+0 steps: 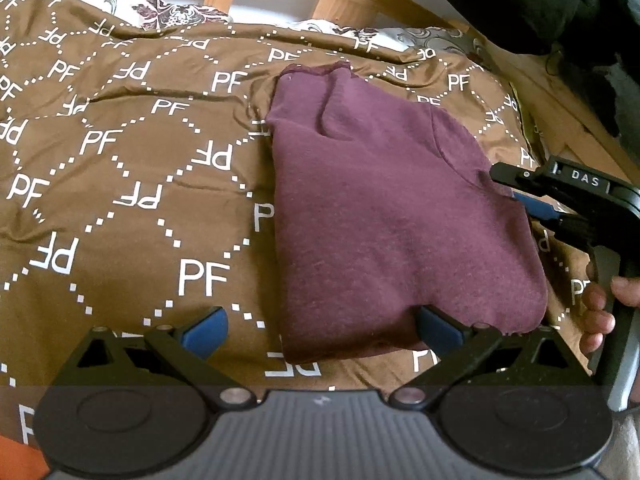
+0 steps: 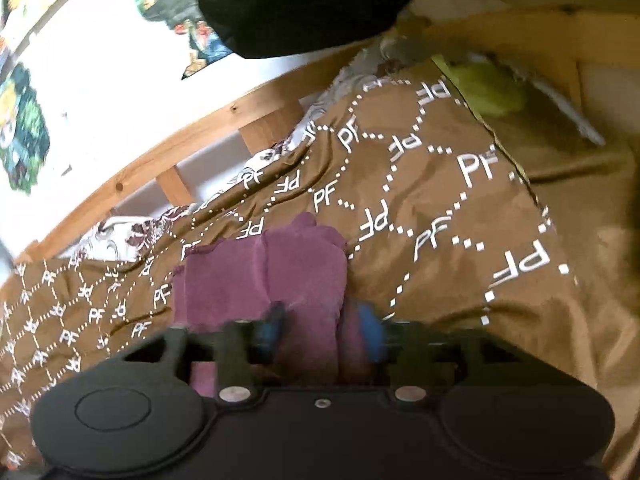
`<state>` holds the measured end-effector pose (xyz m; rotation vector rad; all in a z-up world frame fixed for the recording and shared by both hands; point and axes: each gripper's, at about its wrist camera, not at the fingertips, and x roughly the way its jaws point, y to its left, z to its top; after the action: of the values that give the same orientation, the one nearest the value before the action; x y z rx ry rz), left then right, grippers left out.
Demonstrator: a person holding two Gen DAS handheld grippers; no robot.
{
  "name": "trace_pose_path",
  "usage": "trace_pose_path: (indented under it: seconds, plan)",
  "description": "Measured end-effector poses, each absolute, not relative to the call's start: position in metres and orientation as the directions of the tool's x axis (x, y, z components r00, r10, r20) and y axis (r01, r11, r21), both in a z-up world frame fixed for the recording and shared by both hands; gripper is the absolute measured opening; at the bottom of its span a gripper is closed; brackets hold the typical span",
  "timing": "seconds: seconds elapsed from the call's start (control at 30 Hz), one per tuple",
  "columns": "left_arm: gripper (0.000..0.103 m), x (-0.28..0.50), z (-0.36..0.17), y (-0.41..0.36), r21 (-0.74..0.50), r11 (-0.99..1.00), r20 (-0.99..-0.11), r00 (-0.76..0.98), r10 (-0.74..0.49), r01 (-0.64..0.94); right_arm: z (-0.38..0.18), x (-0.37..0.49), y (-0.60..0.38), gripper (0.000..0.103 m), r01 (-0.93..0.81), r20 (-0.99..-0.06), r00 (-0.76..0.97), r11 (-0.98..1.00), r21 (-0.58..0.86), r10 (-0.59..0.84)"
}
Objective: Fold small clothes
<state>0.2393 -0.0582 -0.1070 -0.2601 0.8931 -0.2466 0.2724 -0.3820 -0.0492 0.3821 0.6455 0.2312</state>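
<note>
A maroon garment [image 1: 384, 208] lies folded on the brown bedspread [image 1: 120, 184] printed with white "PF" letters. My left gripper [image 1: 322, 328] is open wide at the garment's near edge, with its right blue pad touching the hem and its left pad over bare bedspread. My right gripper [image 1: 516, 186] comes in from the right at the garment's side edge, black upper finger over the cloth and blue pad beneath it. In the right wrist view, which is blurred, the garment [image 2: 256, 280] fills the gap in the right gripper [image 2: 320, 330], whose blue pads stand apart.
A wooden bed rail [image 1: 340, 4] runs along the far side, with a white patterned sheet [image 1: 168, 12] showing beyond the bedspread. Dark clothing [image 1: 540, 4] hangs at the upper right. A hand [image 1: 600, 312] holds the right gripper's handle. A yellow-green item [image 2: 488, 88] lies near the far corner.
</note>
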Motion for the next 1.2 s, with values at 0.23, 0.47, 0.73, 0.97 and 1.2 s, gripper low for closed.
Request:
trace_pose_path:
  seconds: [0.23, 0.47, 0.73, 0.97, 1.2]
  plan:
    - [0.102, 0.235, -0.1, -0.055, -0.337, 0.936, -0.701, 0.638, -0.321, 0.1, -0.047, 0.283, -0.369, 0.005, -0.159, -0.522, 0.79, 0.93, 0.331, 0.321]
    - [0.102, 0.229, -0.08, -0.037, -0.424, 0.902, -0.574, 0.744, -0.343, 0.088, -0.038, 0.297, -0.379, 0.004, -0.149, -0.459, 0.835, 0.928, 0.341, 0.303]
    - [0.102, 0.25, -0.095, -0.019, -0.511, 0.86, -0.621, 0.696, -0.361, -0.01, -0.053, 0.289, -0.382, 0.009, -0.115, -0.59, 0.761, 0.951, 0.288, 0.271]
    - [0.102, 0.251, -0.101, -0.04, -0.427, 0.902, -0.66, 0.662, -0.356, 0.059, -0.052, 0.289, -0.396, 0.073, -0.072, -0.528, 0.794, 0.909, 0.41, 0.301]
    - [0.103, 0.253, -0.107, -0.043, -0.411, 0.91, -0.689, 0.632, -0.354, 0.062, -0.058, 0.313, -0.375, 0.088, -0.176, -0.528, 0.769, 0.914, 0.366, 0.36]
